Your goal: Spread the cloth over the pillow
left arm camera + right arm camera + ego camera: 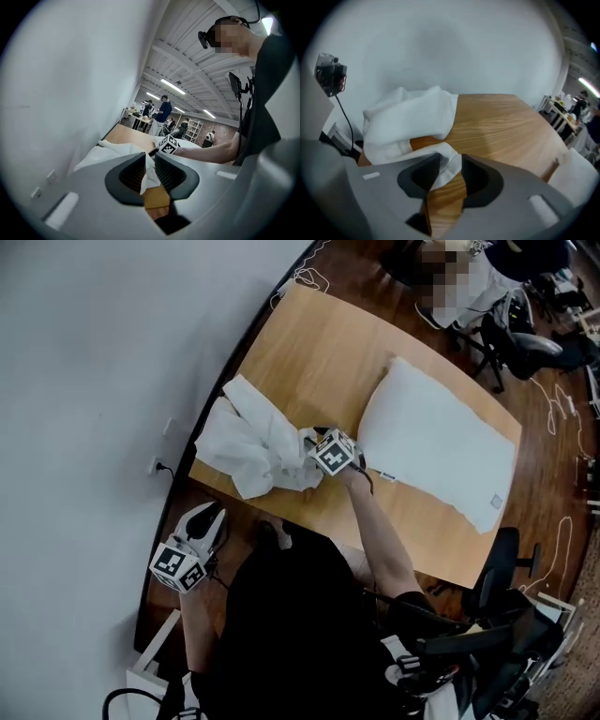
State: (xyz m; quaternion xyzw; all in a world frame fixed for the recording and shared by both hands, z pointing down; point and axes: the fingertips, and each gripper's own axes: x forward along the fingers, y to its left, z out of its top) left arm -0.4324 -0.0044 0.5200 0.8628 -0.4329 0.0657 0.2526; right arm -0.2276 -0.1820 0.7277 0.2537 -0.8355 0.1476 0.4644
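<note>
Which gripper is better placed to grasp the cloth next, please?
The right gripper: its jaws straddle an edge of the cloth, beside the pillow. The left gripper hangs off the table, short of the cloth.

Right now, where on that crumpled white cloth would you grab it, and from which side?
I'd take the thin flap at the edge of the cloth nearest the pillow, coming down at a slant from the person's side of the table. That flap lies nearly flat on the wood, slim enough for the right tongs, which straddle it; the heap behind is bulky.

Bare tabletop [323, 367] between cloth [253, 442] and pillow [441, 451]; wall [94, 381] close beside cloth.
</note>
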